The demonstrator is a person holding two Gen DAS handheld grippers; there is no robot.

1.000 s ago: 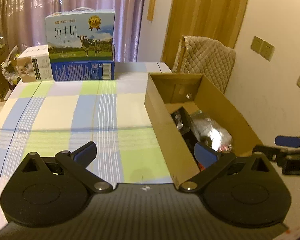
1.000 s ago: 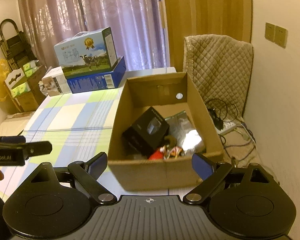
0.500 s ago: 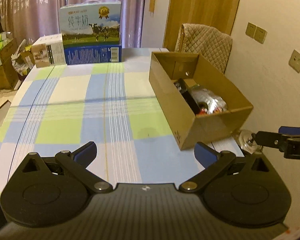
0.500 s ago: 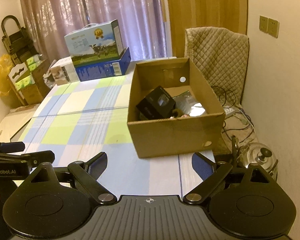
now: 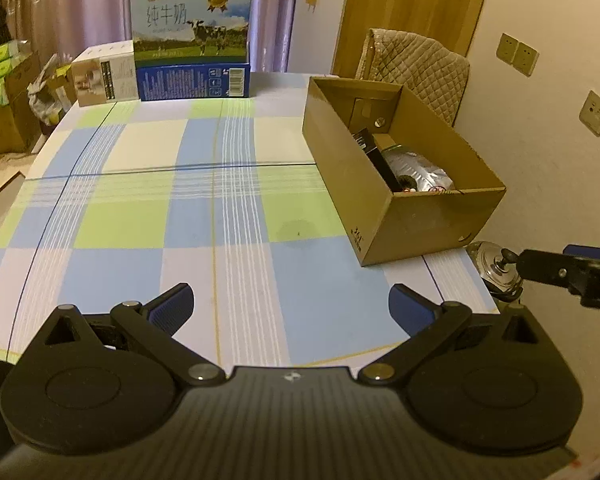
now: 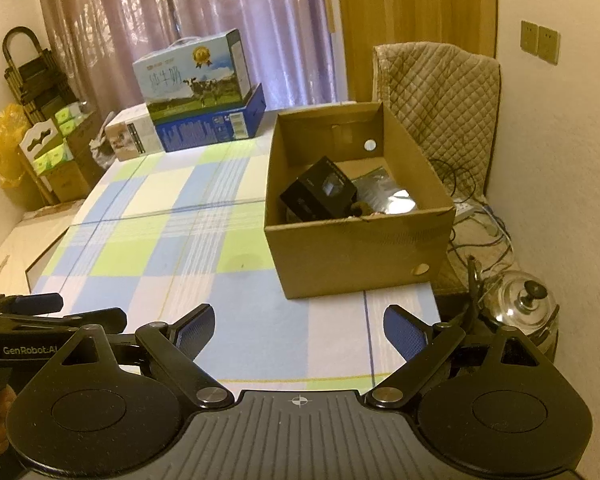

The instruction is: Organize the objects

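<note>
An open cardboard box (image 5: 384,208) (image 6: 360,252) stands on the right side of a checked tablecloth (image 5: 180,220) (image 6: 160,240). Inside it lie a black box (image 6: 320,194) (image 5: 374,152) and a silver foil bag (image 6: 384,198) (image 5: 420,174), with small items beside them. My left gripper (image 5: 290,306) hangs open and empty over the table's near edge, well short of the box. My right gripper (image 6: 298,326) is also open and empty, near the table's front right corner. Each gripper shows at the edge of the other's view.
Milk cartons (image 5: 192,36) (image 6: 198,80) on a blue box and a small white box (image 5: 104,76) stand at the table's far end. A padded chair (image 6: 436,92) is behind the cardboard box. A steel kettle (image 6: 520,308) and cables sit on the floor at right.
Both grippers have pulled back and up from the cardboard box toward the table's near edge. The box now looks smaller and farther away. Both stay open.
</note>
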